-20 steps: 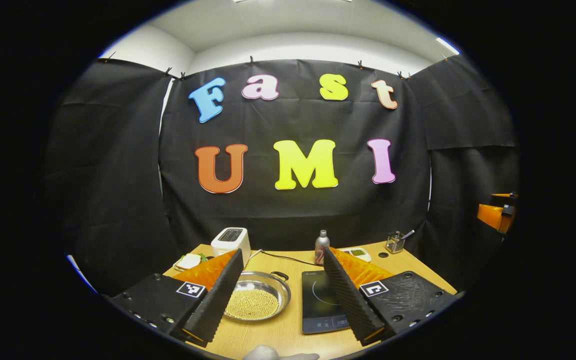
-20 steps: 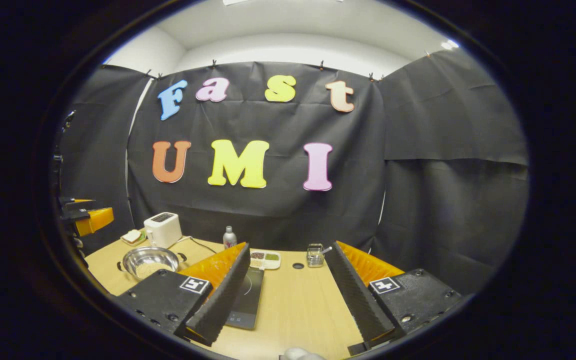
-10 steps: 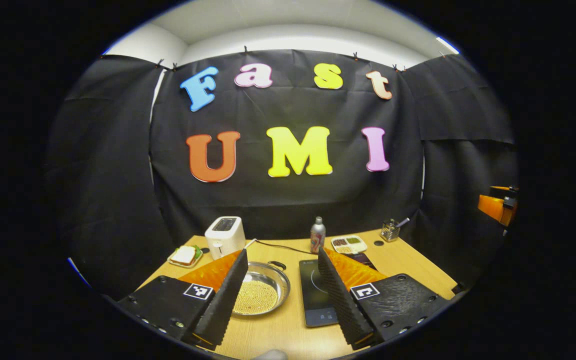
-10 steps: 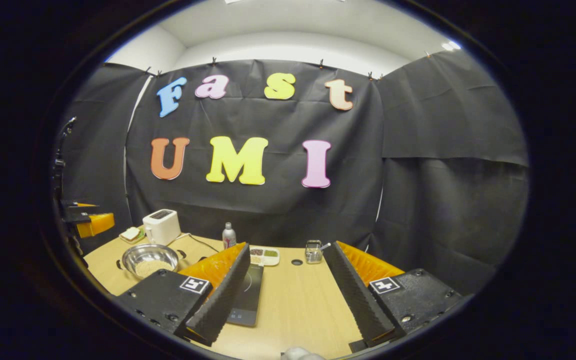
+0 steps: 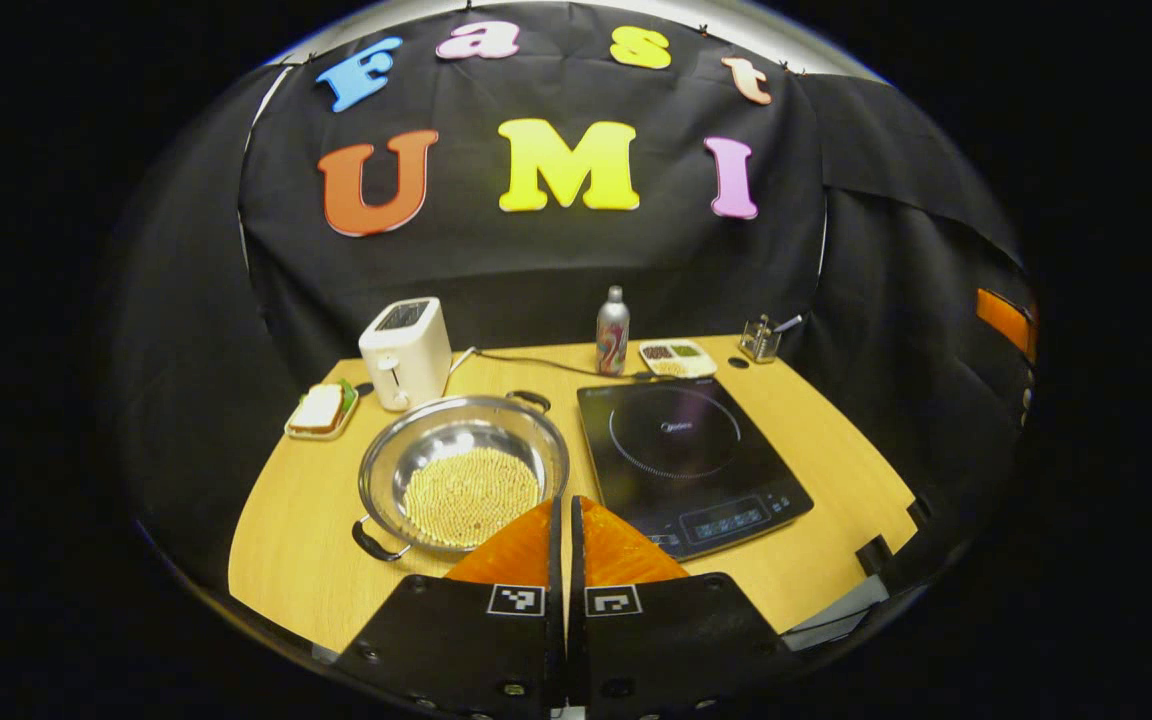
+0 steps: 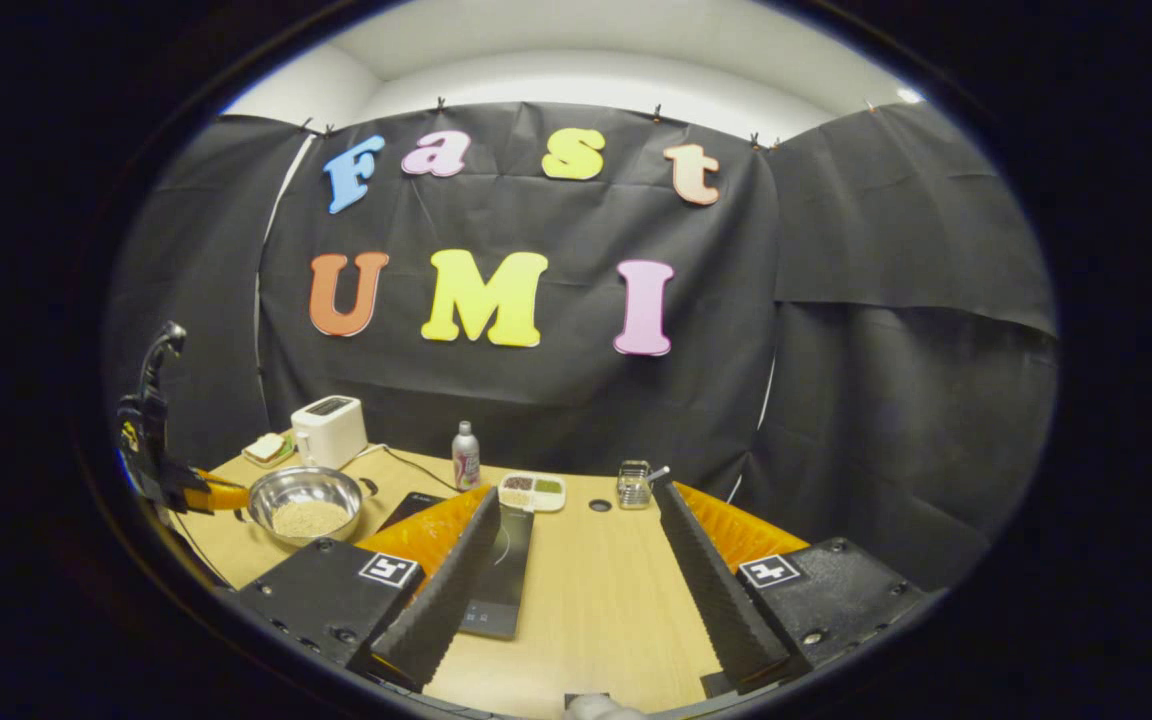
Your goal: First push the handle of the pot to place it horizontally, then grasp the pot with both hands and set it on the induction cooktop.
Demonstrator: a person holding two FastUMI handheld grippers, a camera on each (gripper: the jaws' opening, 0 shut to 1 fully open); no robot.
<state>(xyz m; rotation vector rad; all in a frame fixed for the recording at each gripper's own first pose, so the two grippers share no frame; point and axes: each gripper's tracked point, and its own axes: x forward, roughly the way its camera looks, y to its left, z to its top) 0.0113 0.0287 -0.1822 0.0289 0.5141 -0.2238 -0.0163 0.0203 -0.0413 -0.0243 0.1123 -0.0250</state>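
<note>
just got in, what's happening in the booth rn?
A person holds a two-finger gripper in each hand over a wooden table. The left gripper is shut, with nothing between its fingers, poised near the steel pot of grain, whose handles sit diagonally. The right gripper is open above bare table, right of the induction cooktop. The pot sits beside the cooktop, not on it; neither gripper touches it.

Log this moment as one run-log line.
left gripper: shut, above pot | right gripper: open, empty | pot: beside cooktop, handles diagonal | step: handle push pending
</note>
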